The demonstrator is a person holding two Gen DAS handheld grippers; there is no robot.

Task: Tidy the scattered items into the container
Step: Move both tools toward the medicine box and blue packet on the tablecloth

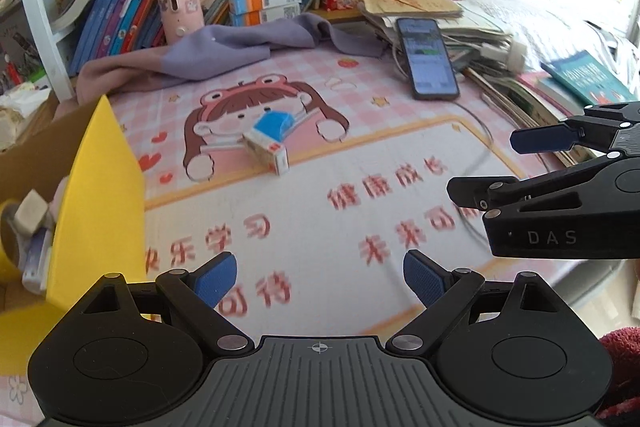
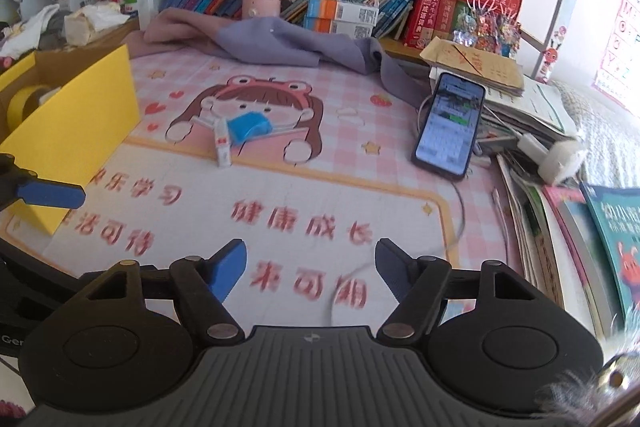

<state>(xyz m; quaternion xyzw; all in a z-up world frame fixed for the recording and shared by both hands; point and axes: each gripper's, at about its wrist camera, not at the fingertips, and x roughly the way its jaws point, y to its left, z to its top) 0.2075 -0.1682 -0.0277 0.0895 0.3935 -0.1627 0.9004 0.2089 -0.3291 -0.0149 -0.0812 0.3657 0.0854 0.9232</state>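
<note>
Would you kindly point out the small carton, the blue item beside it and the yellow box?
small carton (image 1: 267, 153): left wrist view, its long side face.
blue item (image 2: 250, 126): right wrist view, its top.
yellow box (image 1: 98, 187): left wrist view, its raised flap.

"DAS" on right gripper (image 1: 516, 167), mat (image 2: 280, 187) reads perhaps "健康成长"

Yellow box (image 1: 96, 187), pink checked cartoon mat (image 1: 360, 99), lilac cloth (image 1: 224, 51), seemingly blue-white carton (image 1: 267, 143).
</note>
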